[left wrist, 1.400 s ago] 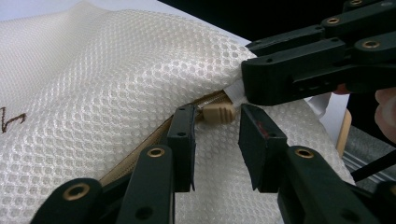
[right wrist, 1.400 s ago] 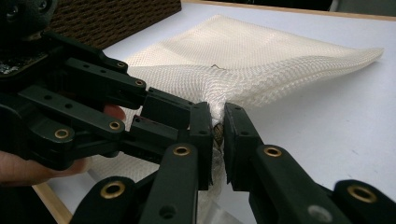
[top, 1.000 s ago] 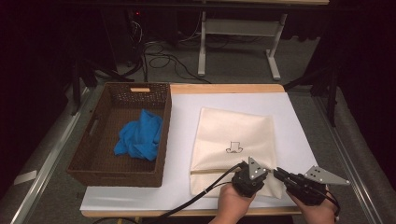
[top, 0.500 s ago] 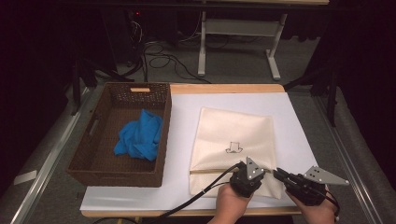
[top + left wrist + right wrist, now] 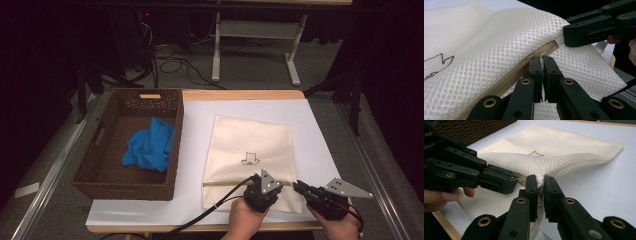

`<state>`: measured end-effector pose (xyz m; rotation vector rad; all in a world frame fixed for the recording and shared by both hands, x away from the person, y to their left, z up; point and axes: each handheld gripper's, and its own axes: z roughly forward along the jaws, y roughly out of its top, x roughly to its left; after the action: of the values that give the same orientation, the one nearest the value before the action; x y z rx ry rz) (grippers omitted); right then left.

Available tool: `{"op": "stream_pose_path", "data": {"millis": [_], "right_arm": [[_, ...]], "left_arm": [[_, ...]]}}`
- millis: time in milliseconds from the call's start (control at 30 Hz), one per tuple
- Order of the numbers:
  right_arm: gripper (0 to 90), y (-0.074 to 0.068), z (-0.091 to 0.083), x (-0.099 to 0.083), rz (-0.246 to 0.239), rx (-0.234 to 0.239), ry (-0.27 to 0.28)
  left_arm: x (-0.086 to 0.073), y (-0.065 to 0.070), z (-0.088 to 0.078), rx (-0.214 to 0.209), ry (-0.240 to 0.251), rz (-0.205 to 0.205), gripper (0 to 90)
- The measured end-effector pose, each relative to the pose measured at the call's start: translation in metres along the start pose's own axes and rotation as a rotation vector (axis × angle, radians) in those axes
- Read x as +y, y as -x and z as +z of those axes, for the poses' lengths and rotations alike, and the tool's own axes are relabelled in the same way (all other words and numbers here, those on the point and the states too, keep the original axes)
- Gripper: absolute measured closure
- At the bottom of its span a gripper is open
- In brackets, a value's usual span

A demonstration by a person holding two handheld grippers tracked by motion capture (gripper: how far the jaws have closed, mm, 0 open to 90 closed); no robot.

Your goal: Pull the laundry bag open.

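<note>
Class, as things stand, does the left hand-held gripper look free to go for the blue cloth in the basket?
Probably not yet: the left hand-held gripper is shut on the mesh bag's zipper pull. The blue cloth lies uncovered in the open basket.

zipper pull (image 5: 541, 58) (between fingers) hidden

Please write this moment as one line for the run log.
left gripper: shut on zipper pull | right gripper: shut on mesh laundry bag edge | blue cloth: in wicker basket
</note>
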<state>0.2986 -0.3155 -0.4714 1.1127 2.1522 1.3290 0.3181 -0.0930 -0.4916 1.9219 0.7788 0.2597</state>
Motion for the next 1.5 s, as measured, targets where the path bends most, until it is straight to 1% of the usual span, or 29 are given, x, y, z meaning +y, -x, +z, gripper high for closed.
{"op": "stream_pose_path", "data": {"millis": [433,467,500,533,567,600,633,667,700,733,900,1200,1267,1500], "right_arm": [[84.2,-0.001,0.0,0.0,-0.008,0.001,-0.004],[84.3,-0.001,0.0,0.0,-0.001,0.0,-0.005],[84.5,-0.001,0.0,0.001,-0.009,-0.012,-0.003],[84.5,0.001,-0.001,0.001,-0.003,-0.025,0.002],[84.4,0.003,-0.003,0.001,0.012,-0.027,0.008],[84.5,0.006,-0.003,0.0,0.027,-0.007,0.007],[84.5,0.006,-0.003,0.0,0.027,-0.007,0.007],[84.5,0.007,-0.003,-0.001,0.027,-0.008,0.001],[84.5,0.007,-0.003,-0.001,0.027,-0.008,0.001],[84.5,0.005,-0.002,-0.001,0.02,-0.009,-0.001],[84.4,0.002,-0.001,-0.001,0.002,-0.001,-0.003],[84.4,0.001,-0.001,-0.001,0.003,0.0,-0.003],[84.4,0.001,-0.001,-0.001,-0.004,0.0,-0.002],[84.4,-0.001,0.0,-0.001,-0.006,0.004,-0.006]], "left_arm": [[-0.002,-0.002,-0.004,-0.013,0.005,0.003,86.4],[-0.002,-0.002,-0.005,0.007,-0.002,0.006,86.4],[-0.002,-0.002,-0.005,0.007,-0.002,0.006,86.6],[-0.005,-0.008,-0.007,0.019,-0.001,-0.019,86.6],[-0.005,-0.008,-0.007,0.019,-0.001,-0.019,86.6],[-0.007,-0.014,-0.009,0.004,-0.001,-0.05,86.5],[-0.007,-0.014,-0.009,0.004,-0.001,-0.05,86.6],[-0.009,-0.015,-0.011,0.006,-0.004,-0.035,86.6],[-0.009,-0.015,-0.011,0.006,-0.004,-0.035,86.6],[-0.01,-0.015,-0.012,0.008,-0.005,-0.028,86.6],[-0.011,-0.016,-0.014,0.007,-0.004,-0.028,86.5],[-0.011,-0.017,-0.016,0.005,-0.008,-0.015,86.5],[-0.012,-0.017,-0.017,0.003,-0.006,-0.015,86.6],[-0.014,-0.018,-0.019,0.003,-0.005,-0.01,86.6]]}}
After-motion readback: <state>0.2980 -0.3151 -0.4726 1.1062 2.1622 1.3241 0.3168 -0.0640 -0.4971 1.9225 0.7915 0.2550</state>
